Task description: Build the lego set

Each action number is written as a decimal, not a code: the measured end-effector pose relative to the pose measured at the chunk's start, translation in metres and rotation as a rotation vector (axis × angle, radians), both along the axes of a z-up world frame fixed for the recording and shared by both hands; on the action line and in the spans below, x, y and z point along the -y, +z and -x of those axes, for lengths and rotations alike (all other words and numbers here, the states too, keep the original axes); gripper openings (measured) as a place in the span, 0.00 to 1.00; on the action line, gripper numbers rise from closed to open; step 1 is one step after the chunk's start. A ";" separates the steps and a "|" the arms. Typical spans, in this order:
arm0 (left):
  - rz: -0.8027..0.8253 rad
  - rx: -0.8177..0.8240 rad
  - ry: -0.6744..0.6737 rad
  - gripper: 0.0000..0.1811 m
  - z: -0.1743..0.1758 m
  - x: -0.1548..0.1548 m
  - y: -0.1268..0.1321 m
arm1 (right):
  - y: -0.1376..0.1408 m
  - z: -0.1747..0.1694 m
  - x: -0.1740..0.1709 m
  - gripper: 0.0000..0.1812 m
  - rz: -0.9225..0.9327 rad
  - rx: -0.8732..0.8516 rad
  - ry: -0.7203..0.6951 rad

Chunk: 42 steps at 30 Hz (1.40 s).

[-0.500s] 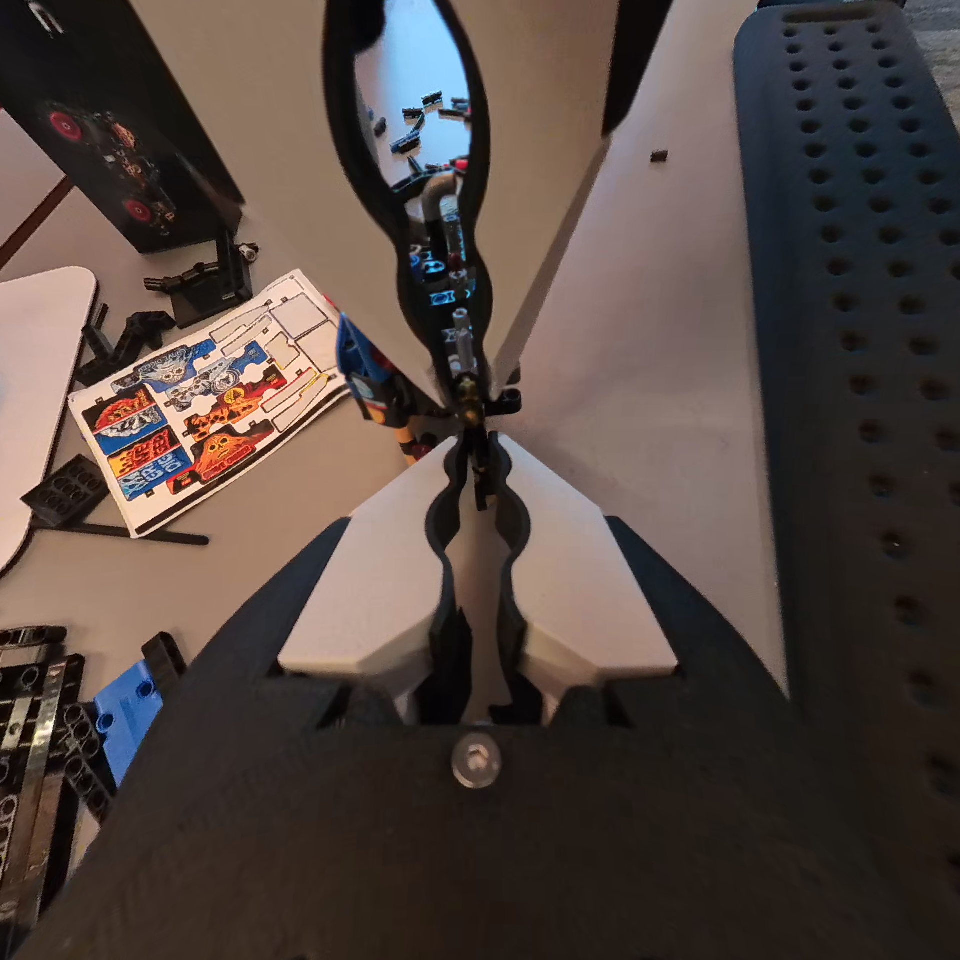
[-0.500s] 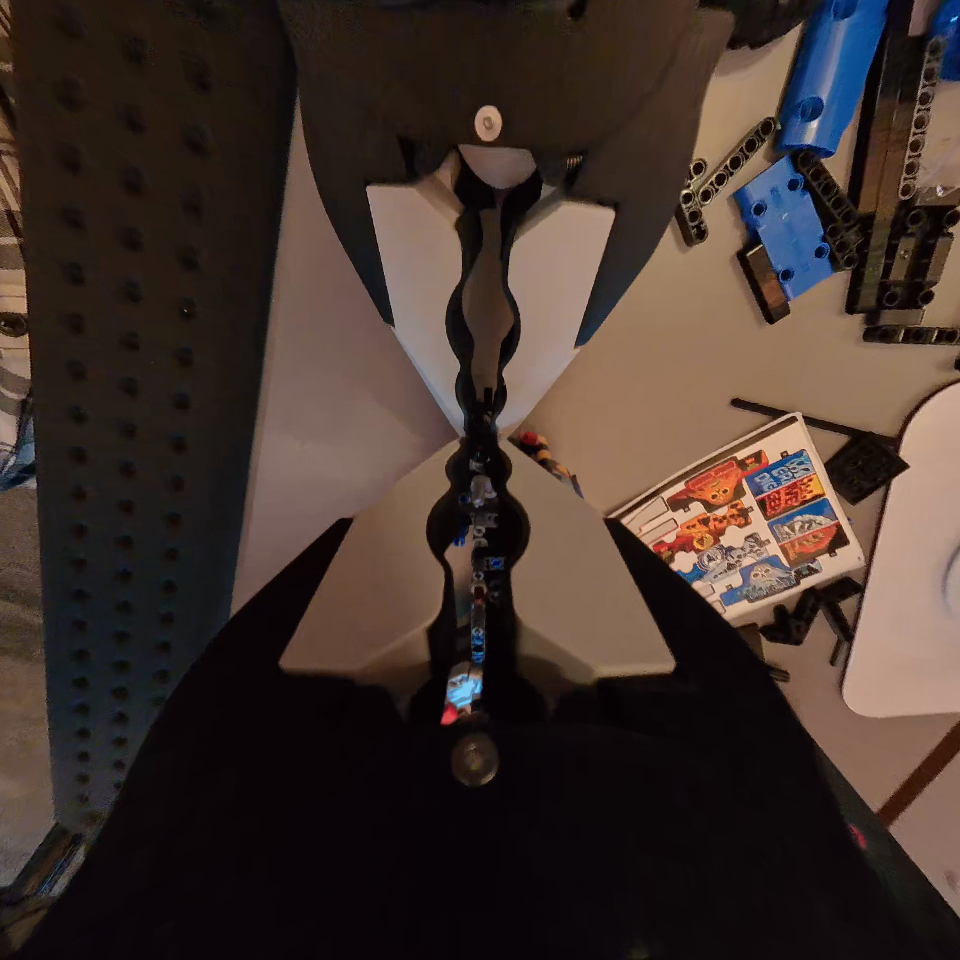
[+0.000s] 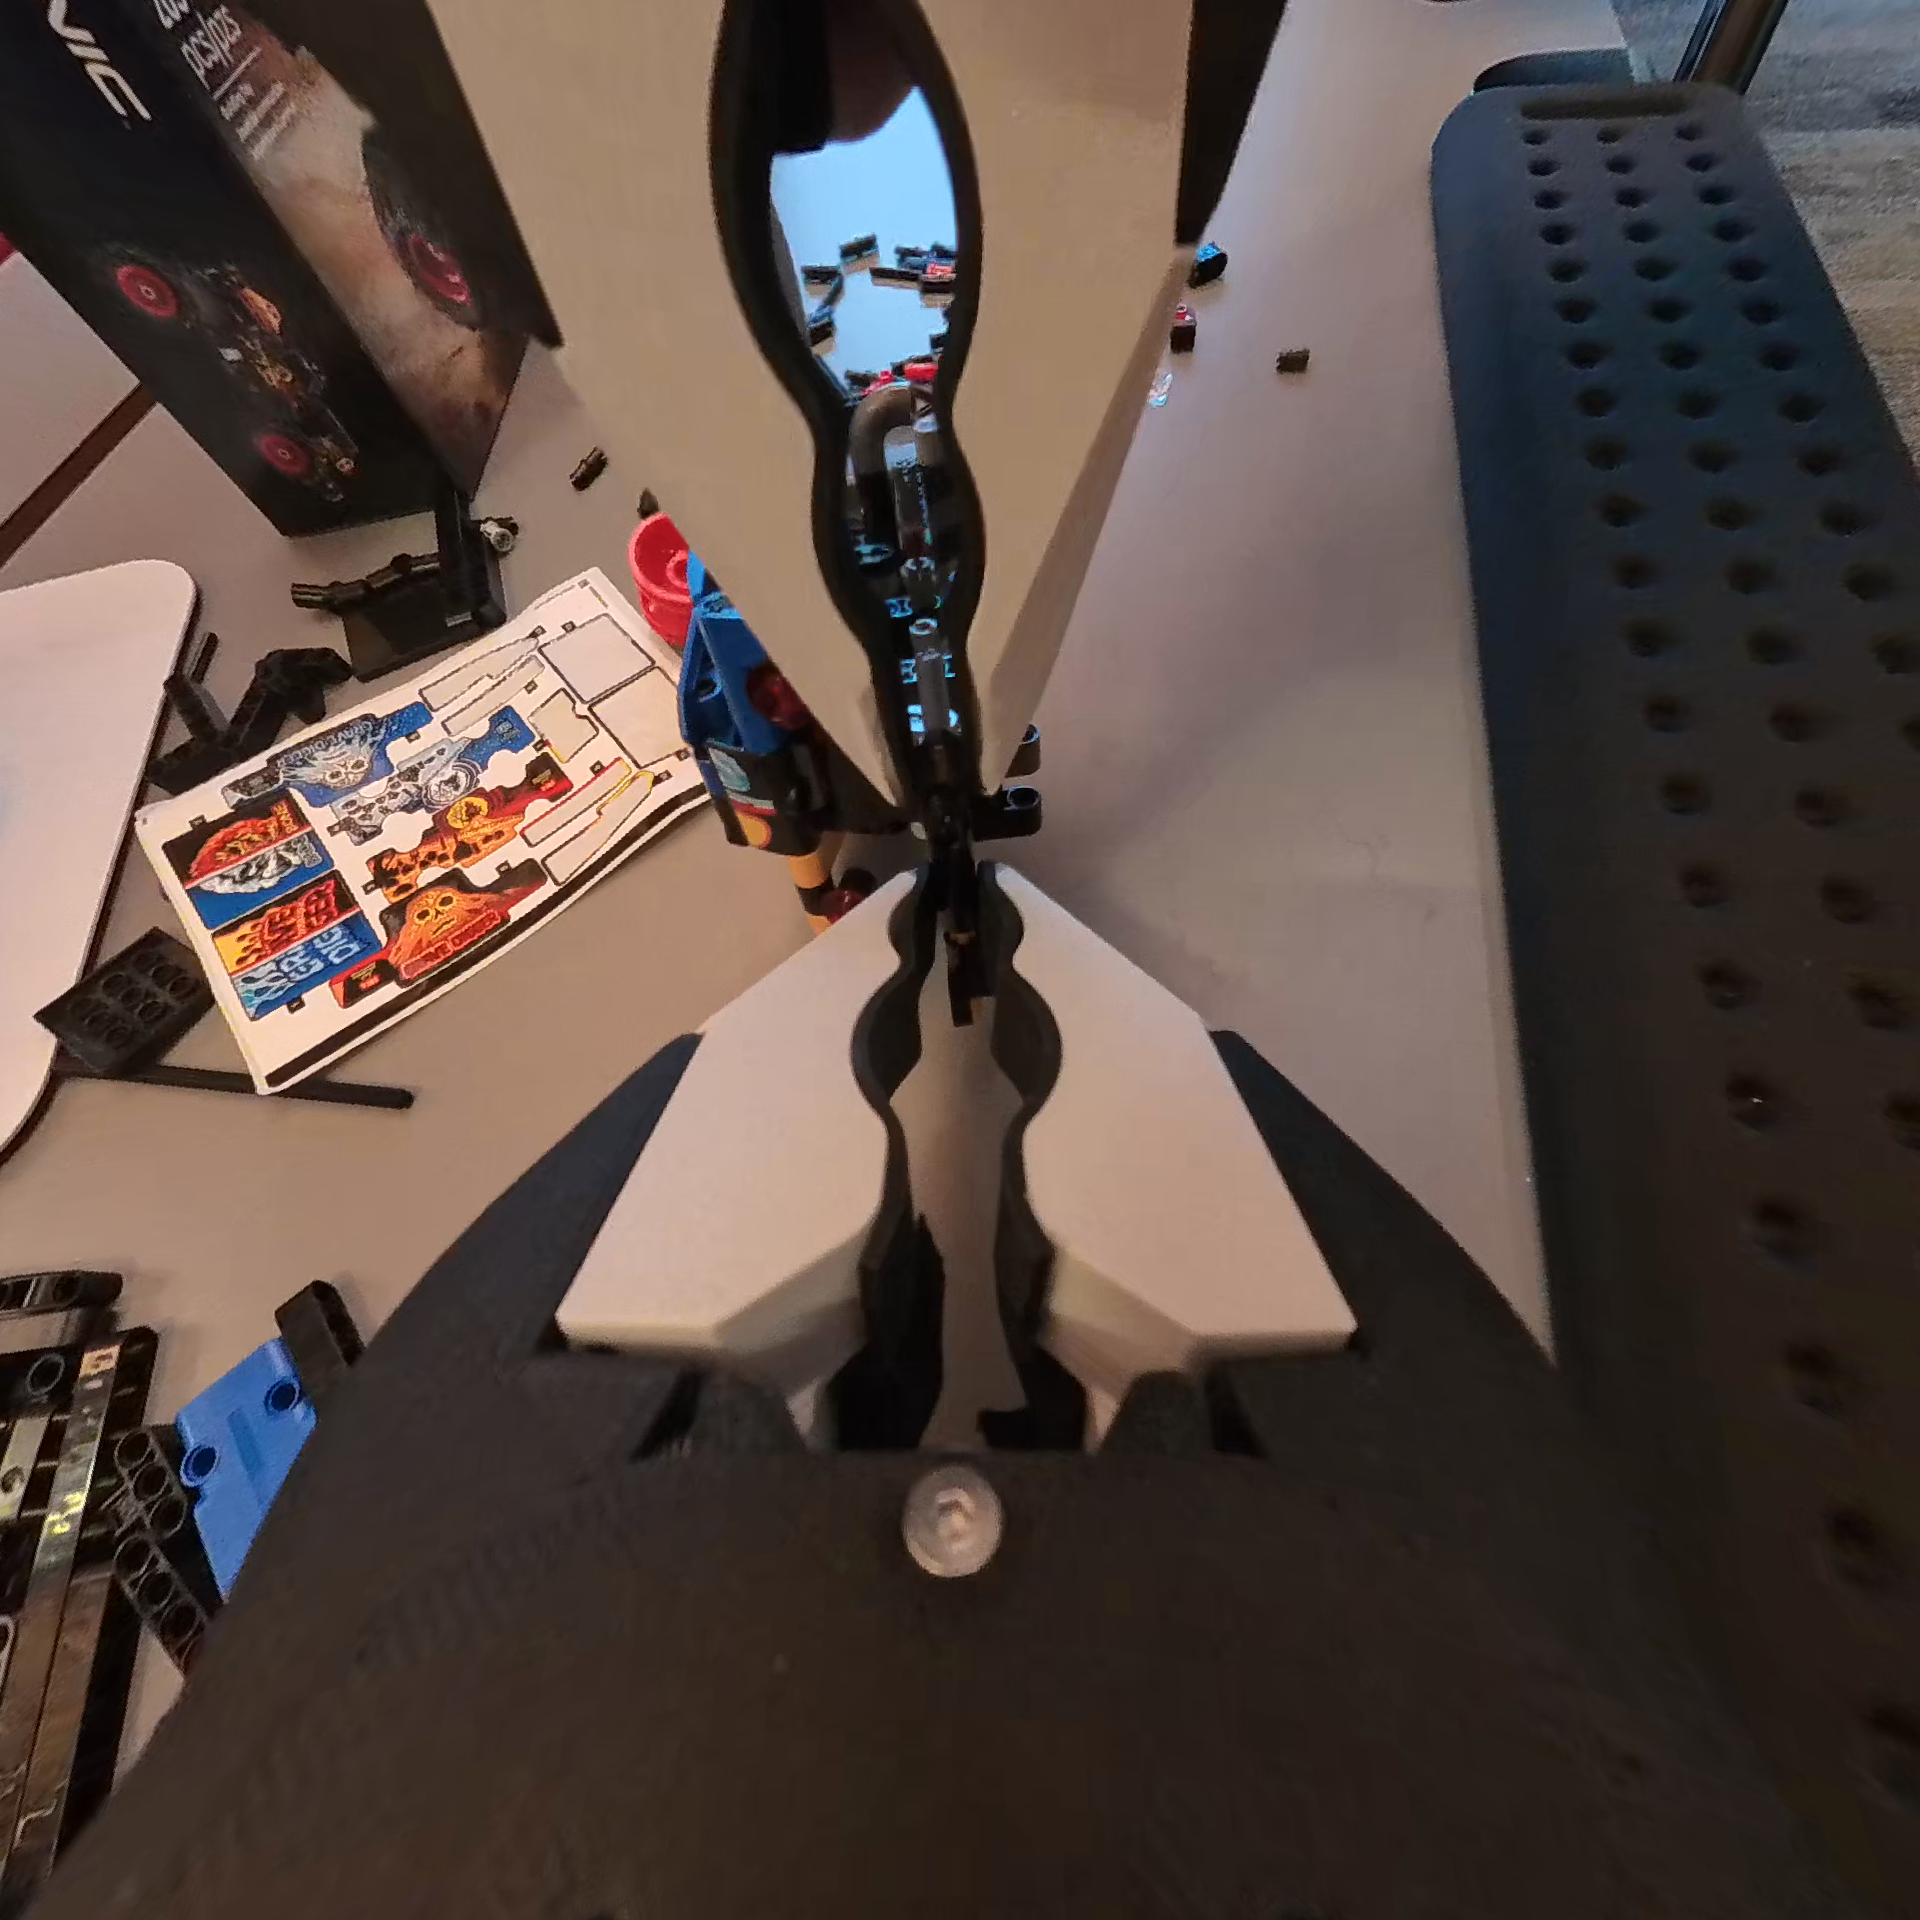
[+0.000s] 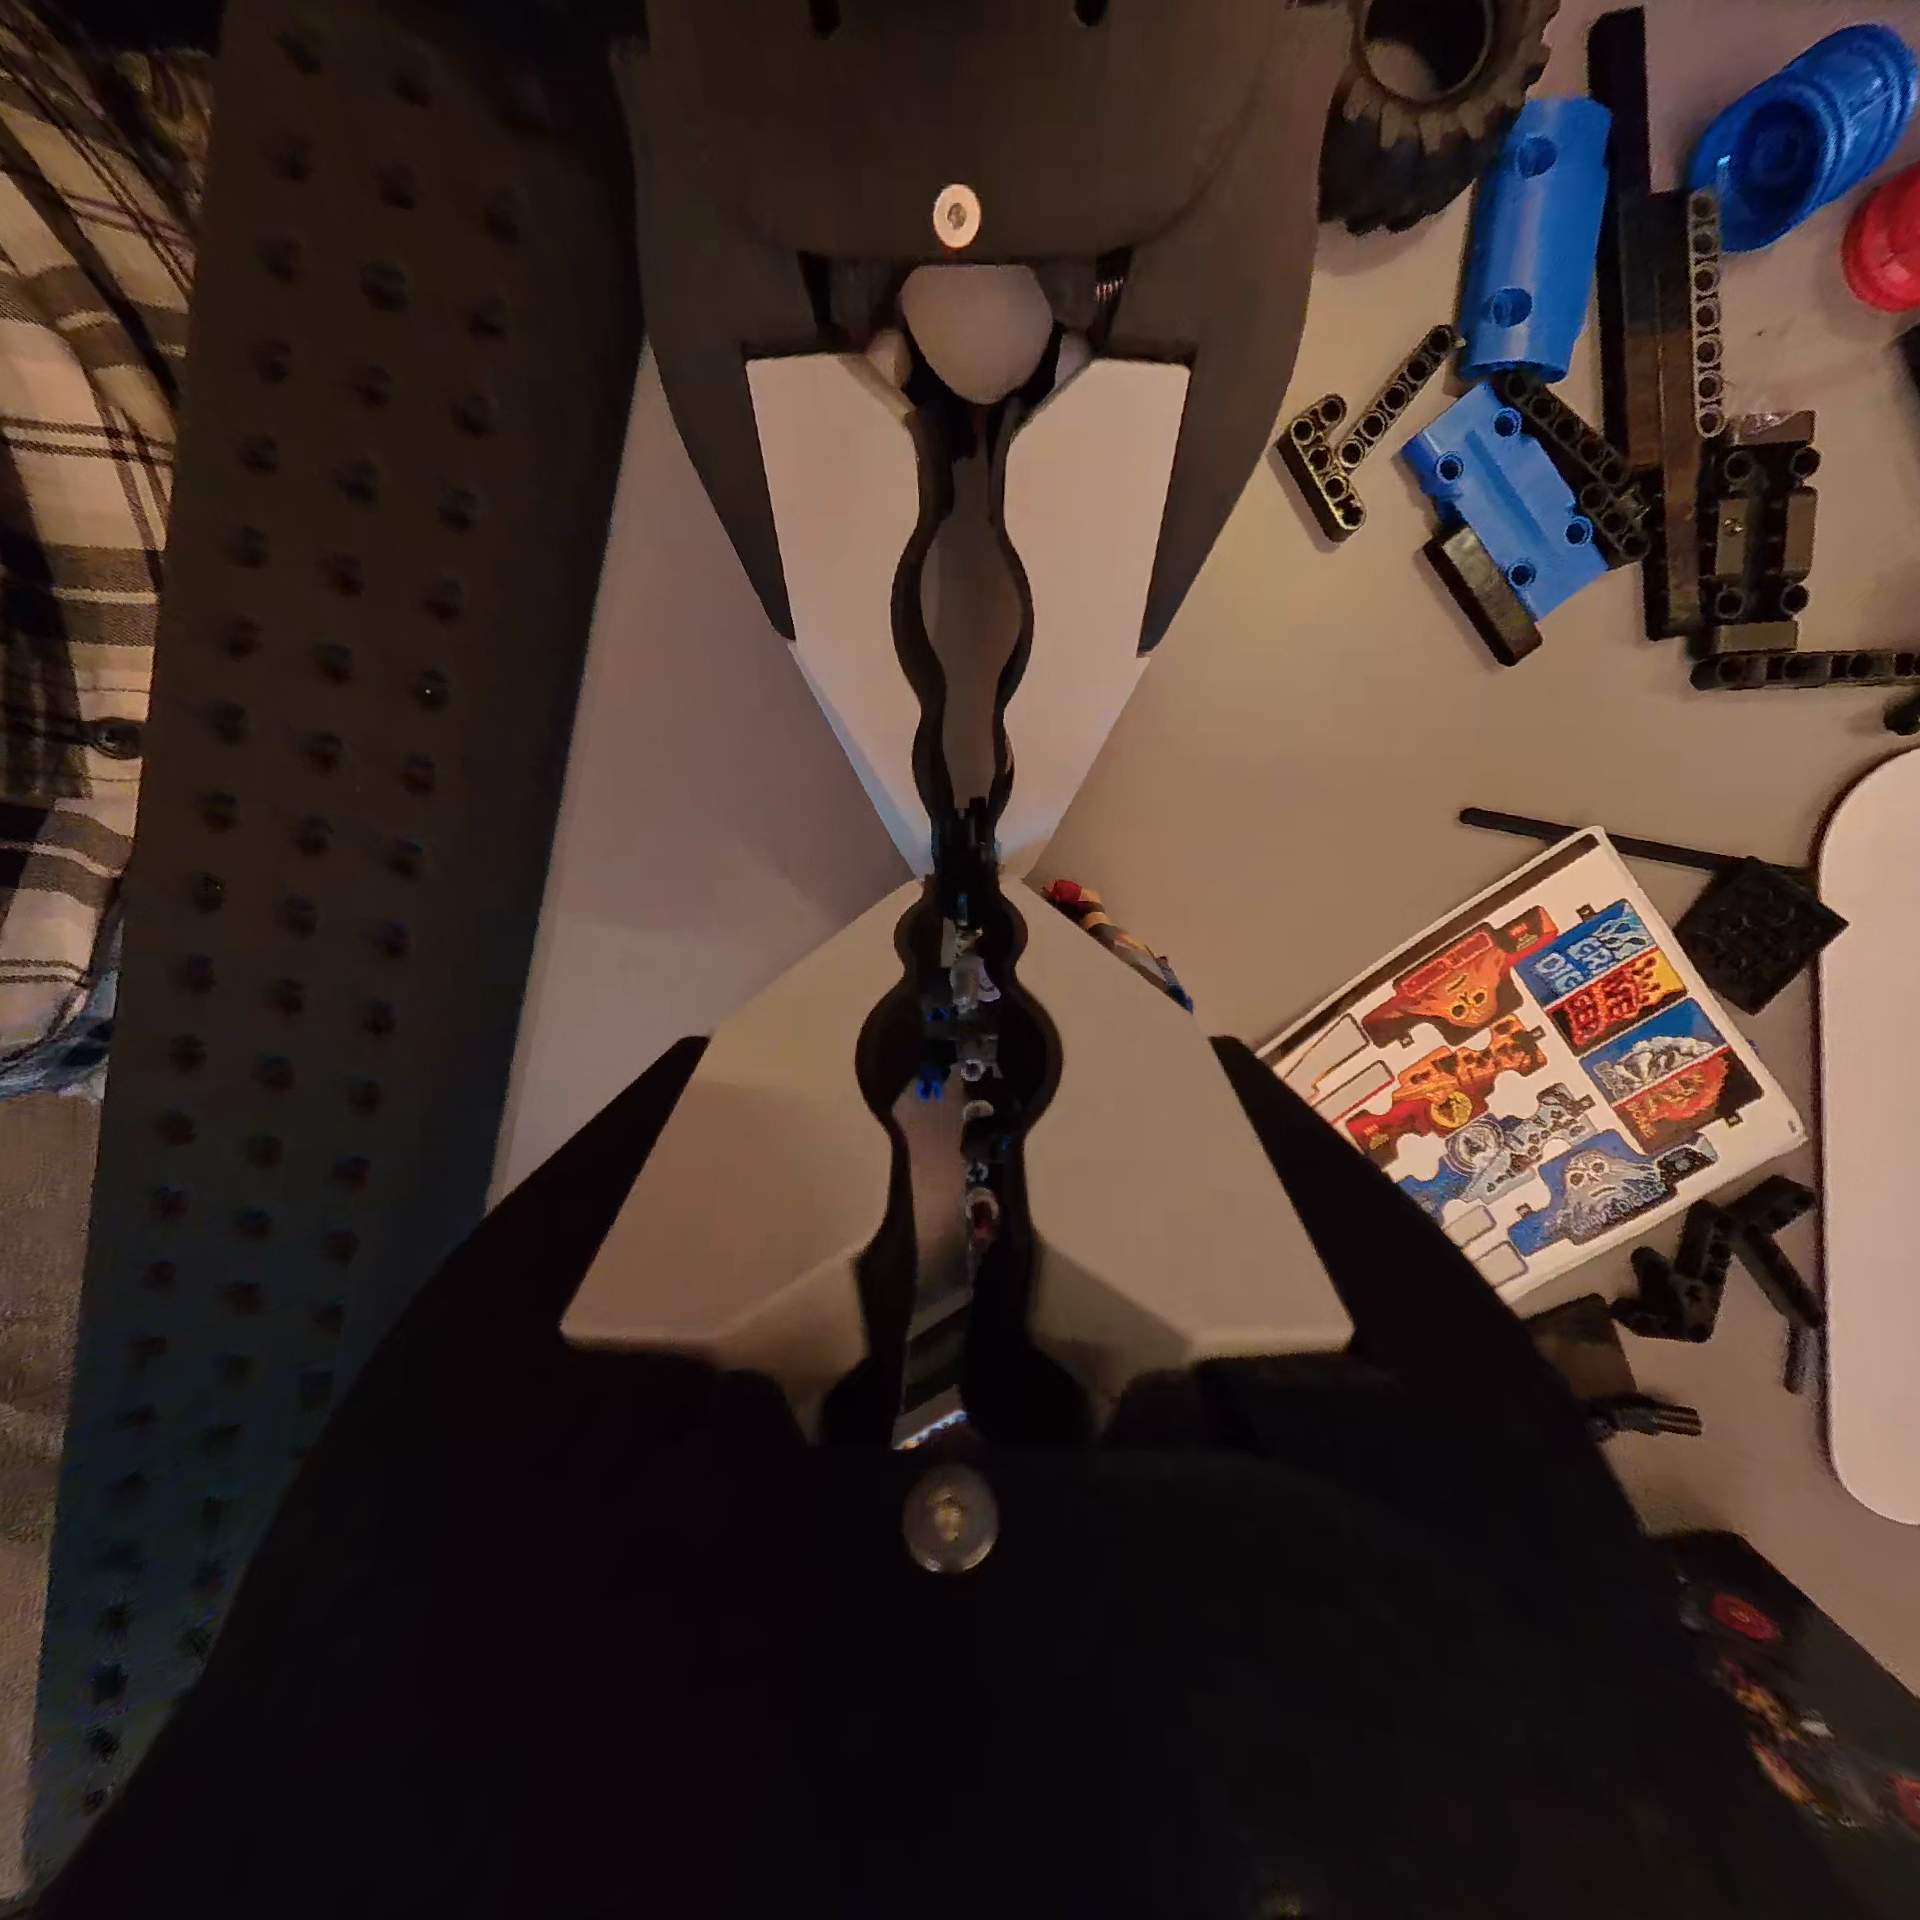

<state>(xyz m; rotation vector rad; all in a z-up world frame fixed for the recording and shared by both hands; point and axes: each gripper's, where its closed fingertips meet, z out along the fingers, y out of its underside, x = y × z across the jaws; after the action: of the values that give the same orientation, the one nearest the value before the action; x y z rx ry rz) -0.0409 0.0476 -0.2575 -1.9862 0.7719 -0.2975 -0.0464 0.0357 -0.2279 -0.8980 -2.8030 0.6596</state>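
We hold the half-built lego model above the table, tip to tip: our left gripper pinches its thin black end, our right gripper clamps its length, and it seems light, stiff, pin-jointed, best gripped on beams.

I see a grey table carrying a sticker sheet, with a black plate just beside it and a dark box standing farther back. Blue panels and black beams lie together near a black tyre. A white board rests at the table's edge.
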 end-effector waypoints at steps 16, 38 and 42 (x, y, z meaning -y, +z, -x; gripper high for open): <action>0.013 0.038 -0.010 0.03 -0.002 0.002 0.000 | 0.006 -0.003 -0.003 0.03 0.236 -0.107 -0.078; 0.021 0.019 -0.014 0.03 -0.003 0.001 -0.005 | -0.002 -0.002 0.000 0.03 0.153 -0.167 -0.048; 0.018 0.010 -0.012 0.03 -0.004 0.001 -0.005 | -0.003 -0.002 0.000 0.03 0.129 -0.165 -0.044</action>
<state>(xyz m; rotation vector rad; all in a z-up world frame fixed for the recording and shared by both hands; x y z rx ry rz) -0.0372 0.0462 -0.2623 -1.9965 0.7771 -0.3222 -0.0445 0.0355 -0.2305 -0.8804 -2.6133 0.8738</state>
